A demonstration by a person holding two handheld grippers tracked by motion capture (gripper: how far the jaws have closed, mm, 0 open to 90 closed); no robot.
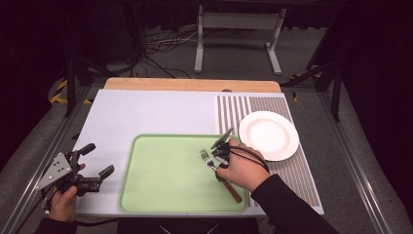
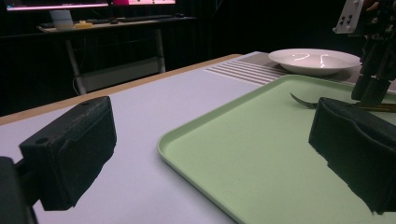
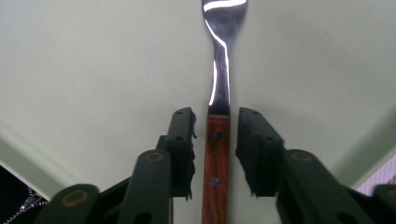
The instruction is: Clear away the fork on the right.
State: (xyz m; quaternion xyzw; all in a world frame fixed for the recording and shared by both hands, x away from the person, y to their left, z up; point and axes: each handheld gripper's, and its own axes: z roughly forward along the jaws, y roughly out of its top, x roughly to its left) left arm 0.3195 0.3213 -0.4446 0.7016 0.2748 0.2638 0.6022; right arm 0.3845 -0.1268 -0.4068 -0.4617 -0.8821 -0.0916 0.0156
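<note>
Right now the right tongs (image 3: 215,149) stand slightly spread, one jaw on each side of the wooden handle of a fork (image 3: 217,140), with a thin gap showing on both sides, so nothing is pinched yet. The fork lies flat on the green tray (image 1: 160,180), near its right-hand end, tines pointing away from the person; in the high view the right tongs (image 1: 221,155) and the hand behind them cover much of the handle, and the tines (image 1: 205,155) poke out to the left.

The left tongs (image 1: 97,165) hover wide open above the bench (image 1: 146,112), just off the tray's left edge and well apart from the fork. From the left gripper view the tray's rim (image 2: 187,135) runs between the jaws, and the fork's tines (image 2: 301,100) show far off beyond it.

Past the tray's right end a white plate (image 1: 269,135) sits on a striped mat (image 1: 292,165).

The likeliest trouble, as I judge it, is the close itself: the handle is narrow, smooth and lying flat, so if the jaws come in too high they may skate over it or nip only its top edge. A grip so near the metal neck could also let the heavier wooden end swing down once lifted. The tray may slide on the bench if the jaws press on it.
</note>
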